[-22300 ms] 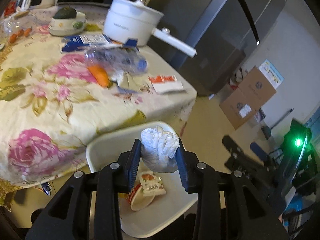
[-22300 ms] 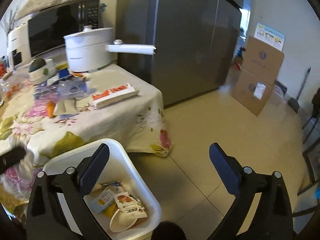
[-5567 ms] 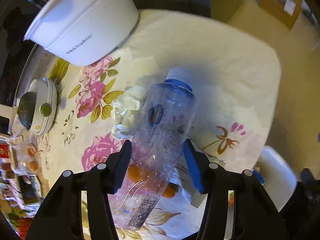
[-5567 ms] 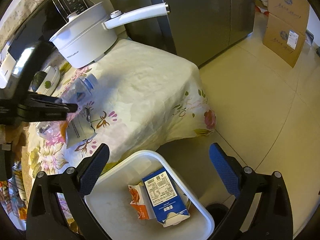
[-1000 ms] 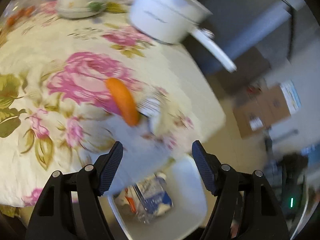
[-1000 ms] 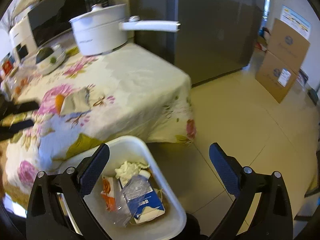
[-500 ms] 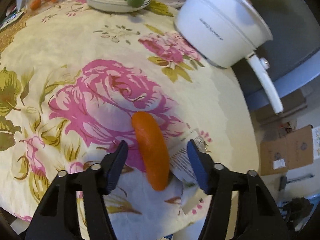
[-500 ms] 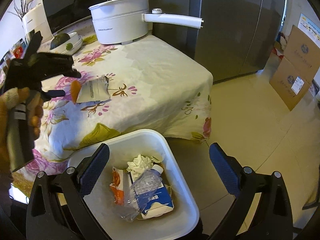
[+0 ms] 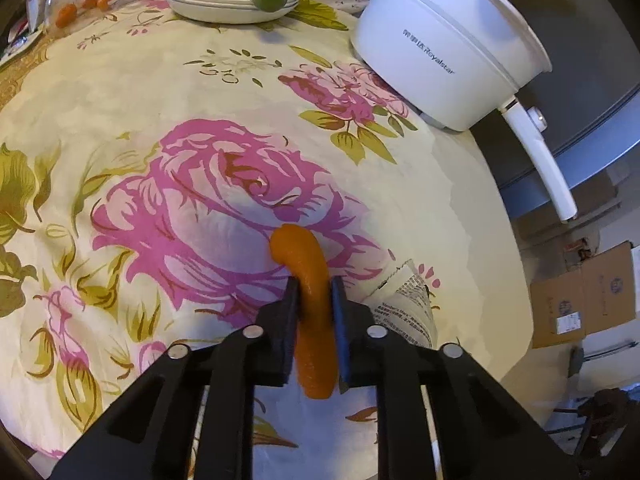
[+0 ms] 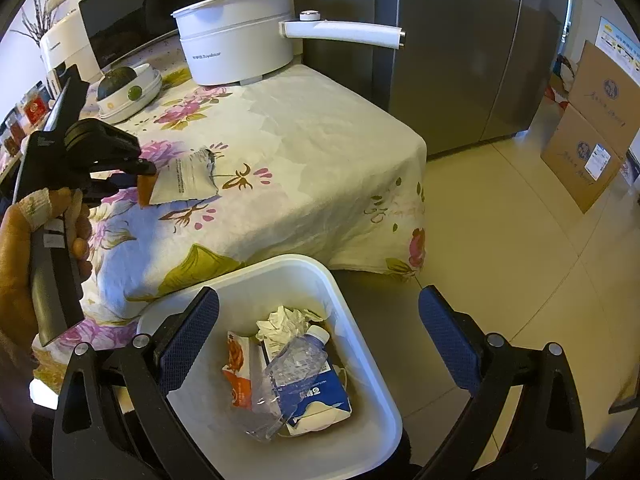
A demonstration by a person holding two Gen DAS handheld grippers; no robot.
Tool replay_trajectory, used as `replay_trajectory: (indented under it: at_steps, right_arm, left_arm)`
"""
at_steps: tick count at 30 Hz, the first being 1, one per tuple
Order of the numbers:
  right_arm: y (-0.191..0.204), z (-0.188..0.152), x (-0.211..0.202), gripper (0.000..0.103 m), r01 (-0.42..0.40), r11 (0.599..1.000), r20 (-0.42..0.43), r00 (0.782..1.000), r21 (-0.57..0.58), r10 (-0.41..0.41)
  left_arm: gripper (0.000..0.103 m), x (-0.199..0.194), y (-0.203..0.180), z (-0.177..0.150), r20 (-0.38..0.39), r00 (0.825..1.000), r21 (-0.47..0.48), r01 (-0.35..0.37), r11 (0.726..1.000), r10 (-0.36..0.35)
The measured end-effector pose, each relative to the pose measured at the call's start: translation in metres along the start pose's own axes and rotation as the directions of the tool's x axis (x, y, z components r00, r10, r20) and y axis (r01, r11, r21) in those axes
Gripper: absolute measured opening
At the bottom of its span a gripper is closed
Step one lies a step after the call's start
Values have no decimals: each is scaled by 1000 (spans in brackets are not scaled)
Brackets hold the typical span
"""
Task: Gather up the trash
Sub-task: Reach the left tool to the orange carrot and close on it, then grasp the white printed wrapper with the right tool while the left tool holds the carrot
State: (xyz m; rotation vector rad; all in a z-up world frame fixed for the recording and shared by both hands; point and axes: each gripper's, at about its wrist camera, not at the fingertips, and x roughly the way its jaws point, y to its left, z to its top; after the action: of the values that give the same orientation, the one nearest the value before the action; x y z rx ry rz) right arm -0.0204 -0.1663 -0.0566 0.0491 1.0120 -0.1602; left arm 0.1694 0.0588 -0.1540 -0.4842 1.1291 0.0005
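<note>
One orange peel lies low in the centre of the left wrist frame, its long axis running along the fingers of the left gripper. Its jaws have just been closing and now pinch the peel on the tablecloth. The right gripper gapes, empty, over the white bin.

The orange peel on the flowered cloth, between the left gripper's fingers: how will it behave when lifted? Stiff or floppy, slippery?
The orange peel is long and curved, so it will probably bend and droop at its free ends. The left gripper, whose jaws have just been closing, pinches it narrowly; it looks thin and light. Its smooth, glossy skin may slip somewhat.
</note>
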Motion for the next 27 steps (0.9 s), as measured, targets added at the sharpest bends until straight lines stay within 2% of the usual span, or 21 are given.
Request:
replay_trajectory:
  at_steps: [4, 7, 9, 15, 20, 25, 27]
  right_arm:
    - [3, 3, 3, 96, 3, 1000, -4, 1000, 8, -3]
    - [10, 9, 7, 96, -13, 1000, -18, 1000, 10, 13]
    - [17, 20, 10, 96, -61, 998, -37, 997, 24, 61]
    - [44, 65, 26, 96, -153, 985, -81, 984, 75, 159]
    - [67, 99, 64, 96, -195, 972, -161, 963, 127, 215]
    - [90, 108, 93, 95, -183, 980, -187, 963, 79, 194]
    - [99, 109, 104, 92, -167, 985, -196, 965, 43, 173]
  left_arm:
    - [12, -18, 6, -3, 28, 999, 27, 42, 999, -43]
    - [12, -51, 15, -9, 67, 993, 62, 97, 993, -101]
    - [12, -84, 25, -17, 93, 982, 81, 154, 985, -161]
    - [12, -154, 41, -41, 161, 956, 166, 217, 962, -244]
    - [12, -165, 46, -52, 195, 955, 234, 174, 957, -222]
    - [12, -150, 56, -49, 137, 963, 202, 204, 958, -234]
    - [12, -146, 56, -49, 127, 964, 202, 207, 957, -235]
